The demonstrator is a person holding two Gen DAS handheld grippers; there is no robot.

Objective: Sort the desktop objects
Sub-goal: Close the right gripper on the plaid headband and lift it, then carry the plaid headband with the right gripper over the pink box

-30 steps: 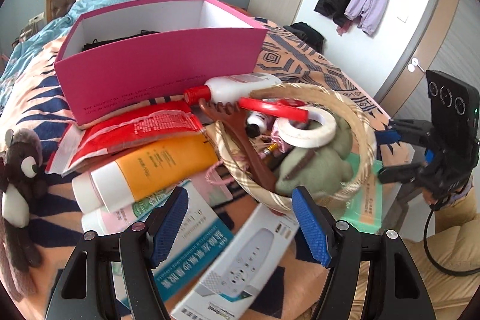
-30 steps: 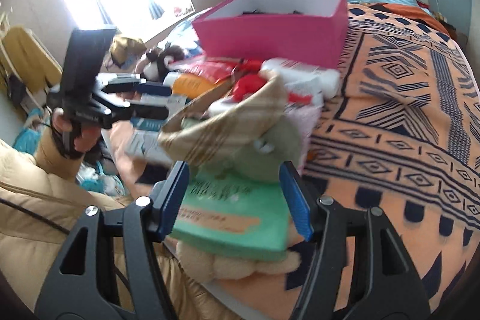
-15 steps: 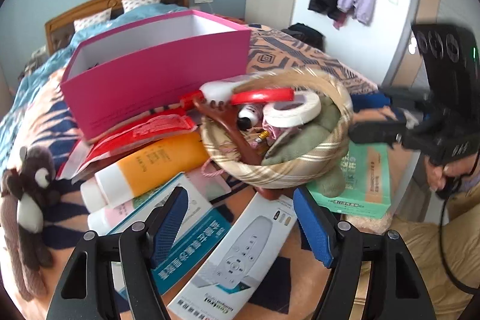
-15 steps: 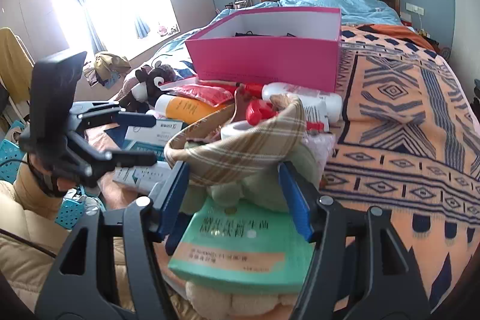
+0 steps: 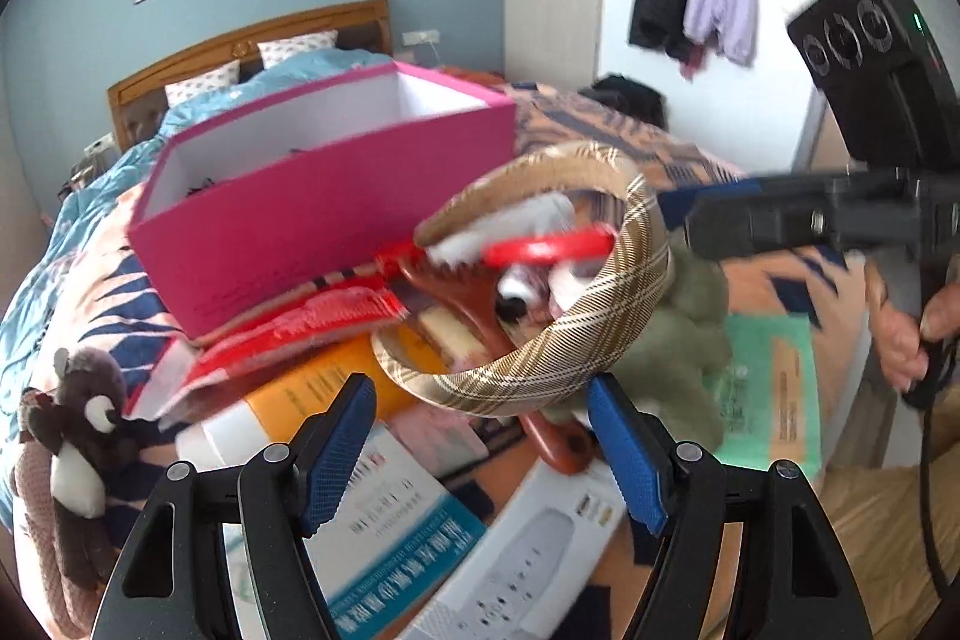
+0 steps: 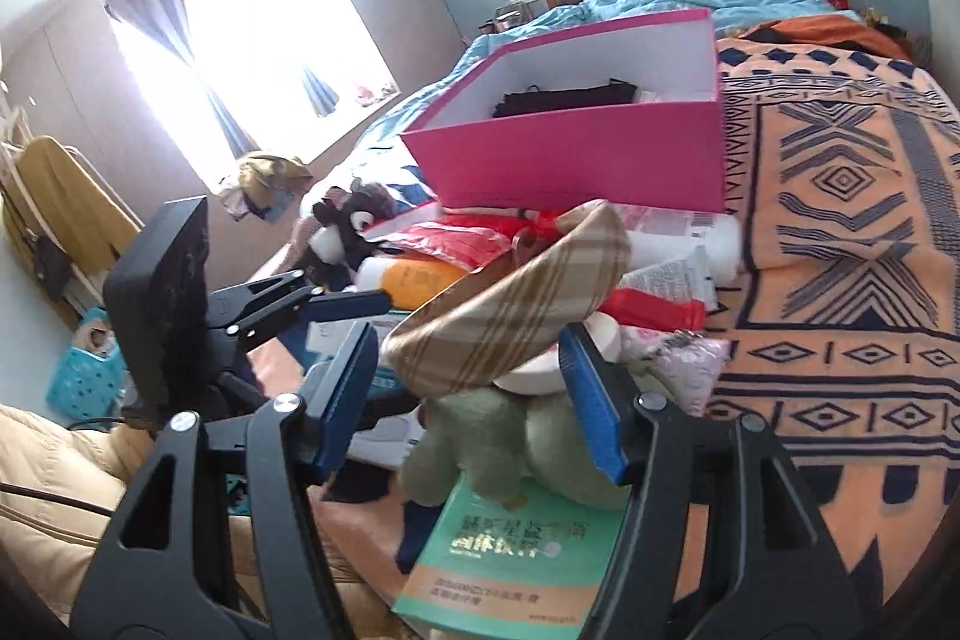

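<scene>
Left wrist view: left gripper (image 5: 480,454) tilts down, jaws wide around the basket (image 5: 558,358); right gripper (image 5: 678,214) at 3 o'clock, jaws wide.

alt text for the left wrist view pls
A plaid basket crammed with small items sits tilted between the left gripper fingers, with a pink box behind it on a cluttered bed and the right gripper reaching in.
</scene>
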